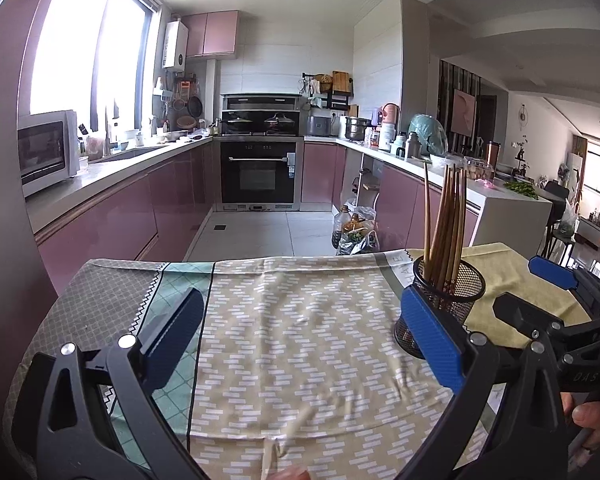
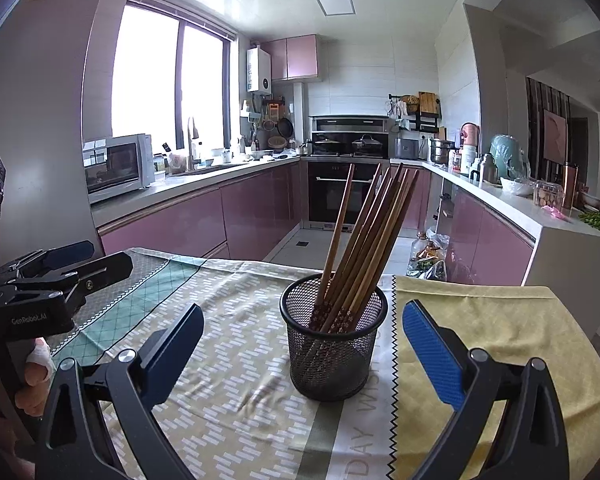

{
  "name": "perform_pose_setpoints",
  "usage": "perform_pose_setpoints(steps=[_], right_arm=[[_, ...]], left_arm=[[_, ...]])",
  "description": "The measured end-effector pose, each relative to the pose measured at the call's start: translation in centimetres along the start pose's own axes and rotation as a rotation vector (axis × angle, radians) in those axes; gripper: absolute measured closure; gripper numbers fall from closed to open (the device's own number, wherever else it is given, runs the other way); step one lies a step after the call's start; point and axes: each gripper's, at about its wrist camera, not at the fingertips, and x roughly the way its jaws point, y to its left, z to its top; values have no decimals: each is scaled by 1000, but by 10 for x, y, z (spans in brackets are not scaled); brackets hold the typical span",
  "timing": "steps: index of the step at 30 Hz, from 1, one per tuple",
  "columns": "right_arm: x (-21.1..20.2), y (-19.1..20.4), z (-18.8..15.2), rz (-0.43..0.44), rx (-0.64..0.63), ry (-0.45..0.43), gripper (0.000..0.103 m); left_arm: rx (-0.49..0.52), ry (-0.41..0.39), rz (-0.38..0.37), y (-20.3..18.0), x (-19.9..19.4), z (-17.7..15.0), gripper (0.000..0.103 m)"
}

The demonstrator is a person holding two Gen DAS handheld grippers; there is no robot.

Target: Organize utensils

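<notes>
A black mesh cup [image 2: 334,344] stands upright on the patterned tablecloth [image 2: 236,320]. Several brown wooden chopsticks [image 2: 364,232] stand in it and lean to the right. My right gripper [image 2: 304,344] is open and empty, with the cup between its blue pads but not touched. My left gripper [image 1: 304,340] is open and empty over bare cloth [image 1: 300,320]. The cup [image 1: 448,304] with the chopsticks [image 1: 446,220] sits just behind its right finger. The right gripper [image 1: 556,292] shows at the right edge of the left wrist view. The left gripper [image 2: 60,268] shows at the left edge of the right wrist view.
A yellow cloth [image 2: 500,320] covers the table's right part. The table's far edge [image 1: 260,258] drops to the kitchen floor. Bottles and bags [image 1: 354,232] stand on the floor beyond. Pink cabinets, an oven [image 1: 260,172] and a microwave [image 1: 46,148] lie far behind.
</notes>
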Motion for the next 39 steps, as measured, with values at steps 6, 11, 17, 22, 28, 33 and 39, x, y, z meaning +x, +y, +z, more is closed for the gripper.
perform_pose_setpoints(steps=[6, 11, 17, 22, 28, 33, 39], right_arm=[[-10, 10, 0, -4, -13, -31, 7], [-12, 10, 0, -7, -5, -42, 7], [-13, 10, 0, -6, -4, -47, 7], [-15, 15, 0, -14, -14, -56, 7], [-16, 17, 0, -11, -16, -58, 7], [-15, 17, -1, -9, -12, -57, 7], [-14, 17, -1, -10, -8, -53, 7]], left_arm=[[-9, -14, 29, 4, -9, -4, 6], [-9, -28, 67, 3, -14, -5, 6], [1, -44, 97, 4, -19, -6, 6], [14, -52, 119, 3, -20, -7, 6], [24, -58, 132, 1, -22, -7, 6], [25, -60, 136, 0, -22, -7, 6], [25, -61, 139, 0, -22, -7, 6]])
